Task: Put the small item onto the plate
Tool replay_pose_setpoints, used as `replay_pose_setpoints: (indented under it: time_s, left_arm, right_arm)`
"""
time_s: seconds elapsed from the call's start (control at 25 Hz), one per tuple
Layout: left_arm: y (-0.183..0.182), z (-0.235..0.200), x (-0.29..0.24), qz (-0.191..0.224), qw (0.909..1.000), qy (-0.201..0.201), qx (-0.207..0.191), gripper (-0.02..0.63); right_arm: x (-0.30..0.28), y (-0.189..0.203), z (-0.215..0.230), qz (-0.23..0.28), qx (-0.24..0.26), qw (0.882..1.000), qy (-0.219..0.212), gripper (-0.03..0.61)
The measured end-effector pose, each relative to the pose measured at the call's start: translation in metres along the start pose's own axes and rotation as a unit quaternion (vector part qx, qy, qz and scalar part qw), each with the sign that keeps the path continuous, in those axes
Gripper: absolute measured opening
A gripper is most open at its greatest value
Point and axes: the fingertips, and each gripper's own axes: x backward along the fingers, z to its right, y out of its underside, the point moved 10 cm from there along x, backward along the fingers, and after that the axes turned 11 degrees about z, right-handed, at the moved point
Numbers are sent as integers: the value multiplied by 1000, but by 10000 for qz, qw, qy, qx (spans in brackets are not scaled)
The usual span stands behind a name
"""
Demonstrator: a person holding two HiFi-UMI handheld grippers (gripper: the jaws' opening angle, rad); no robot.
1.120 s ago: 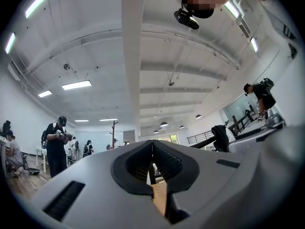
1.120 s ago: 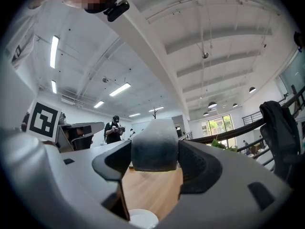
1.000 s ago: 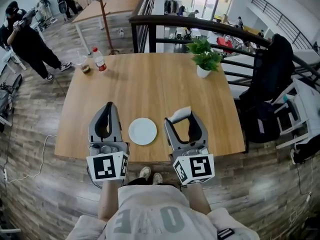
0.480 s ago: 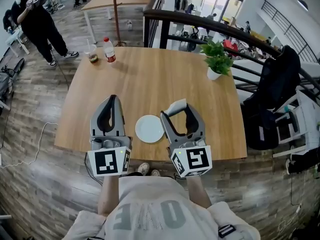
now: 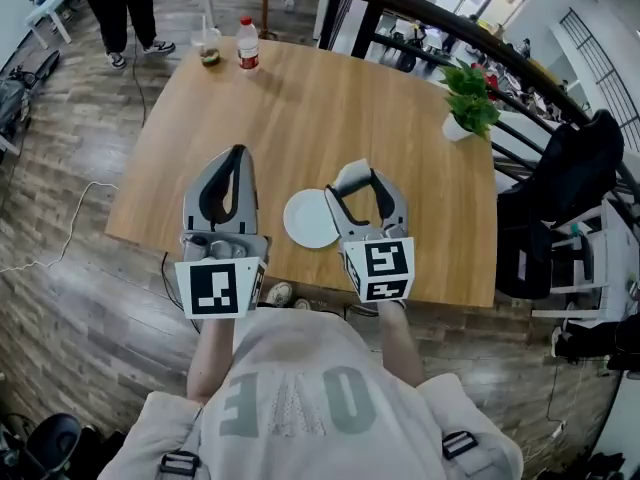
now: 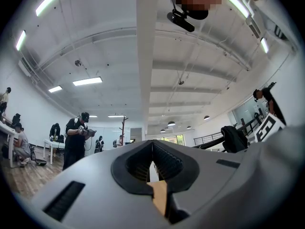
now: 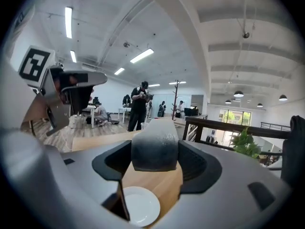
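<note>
A small white plate lies on the wooden table near its front edge, between my two grippers. My right gripper is shut on a small pale grey soft item, held just at the plate's right rim. In the right gripper view the item fills the gap between the jaws of the right gripper, and the plate shows below it. My left gripper hovers left of the plate. Its jaws meet in the left gripper view with nothing between them.
A red-capped bottle and a drink cup stand at the table's far left corner, a potted plant at the far right. A dark railing runs behind the table; a black bag hangs at the right. A person stands far left.
The view has tilted down and the table has swung. My right gripper has brought the grey item closer to the plate's right rim. The left gripper keeps its place beside the plate.
</note>
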Motion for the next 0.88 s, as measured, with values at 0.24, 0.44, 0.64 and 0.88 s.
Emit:
replay_pose_setpoints:
  time_s: [0.24, 0.44, 0.64, 0.88]
  left_arm:
    - [16, -9, 15, -448, 9989, -142, 74, 9]
    - [17, -11, 20, -556, 9983, -171, 30, 9]
    - [18, -21, 26, -592, 9977, -331, 39, 9]
    - [18, -33, 30, -544, 9972, -504, 14, 9]
  right_arm:
    - [-21, 57, -13, -998, 30, 9937, -501, 310]
    - [-40, 108, -14, -1829, -67, 9801, -765, 309]
    - [-54, 147, -26, -2490, 169, 9622, -1088, 309]
    - [-61, 175, -38, -3041, 167, 9424, -1381, 310]
